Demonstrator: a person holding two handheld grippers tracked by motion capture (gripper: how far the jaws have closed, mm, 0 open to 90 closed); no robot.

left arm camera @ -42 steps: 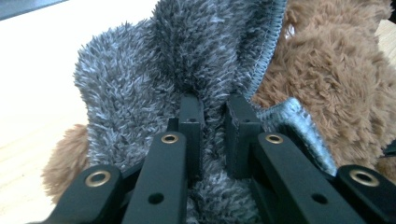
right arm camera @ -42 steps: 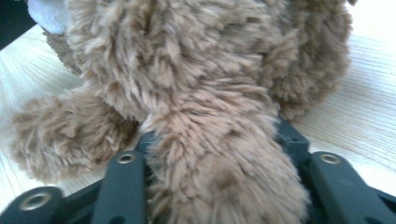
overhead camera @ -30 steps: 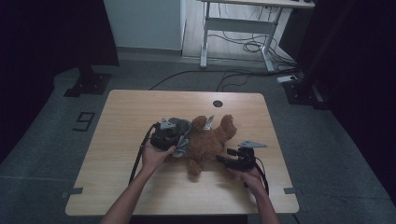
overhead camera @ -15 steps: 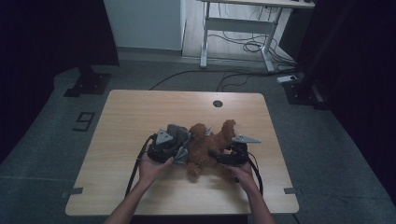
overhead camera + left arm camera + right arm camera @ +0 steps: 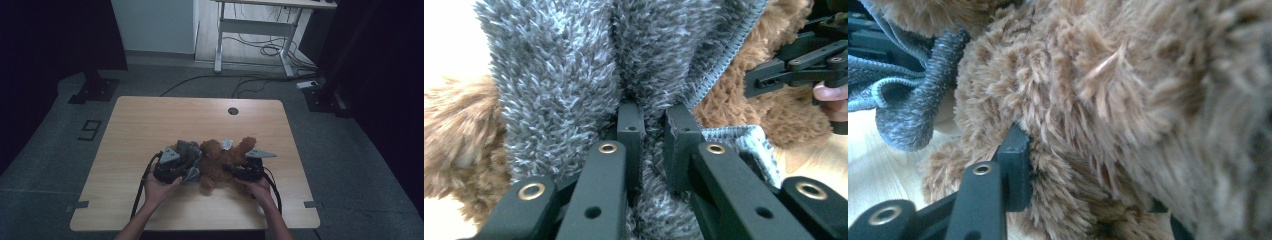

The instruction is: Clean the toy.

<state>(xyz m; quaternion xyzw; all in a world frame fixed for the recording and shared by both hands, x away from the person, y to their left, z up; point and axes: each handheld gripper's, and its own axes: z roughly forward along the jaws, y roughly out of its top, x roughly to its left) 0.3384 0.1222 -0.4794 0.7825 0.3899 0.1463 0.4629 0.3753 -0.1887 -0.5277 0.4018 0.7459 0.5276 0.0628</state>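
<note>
Teddy bear: a brown plush teddy bear [image 5: 220, 162] lies on the bench [image 5: 150, 120], near the front edge and about midway between the left and right edges.
Garment: a grey fleecy garment [image 5: 189, 152] with a ribbed hem sits on the bear's left side, bunched over the plush.
My left hand-held gripper: my left hand-held gripper [image 5: 651, 125] is at the bear's left side; its jaws are pinched almost together on a fold of the grey garment [image 5: 574, 75], with pile standing up between and around the pads.
My right hand-held gripper: my right hand-held gripper [image 5: 235, 172] is at the bear's right side, facing the left one across the body. Its jaws have just been closing, and brown fur [image 5: 1128, 100] lies between them; one black finger [image 5: 1015, 165] presses into the plush, the other is mostly buried in fur at the lower right. They look clamped on the bear's body.
My hands: my left hand [image 5: 160, 187] and right hand [image 5: 260, 187] each hold a gripper from the front edge of the bench.
From the right gripper view: the garment's grey hem [image 5: 913, 115] hangs beside the bear, just above the bench top [image 5: 878, 165].
Bench: a light wooden top with a dark round hole [image 5: 233, 111] near its far edge.
</note>
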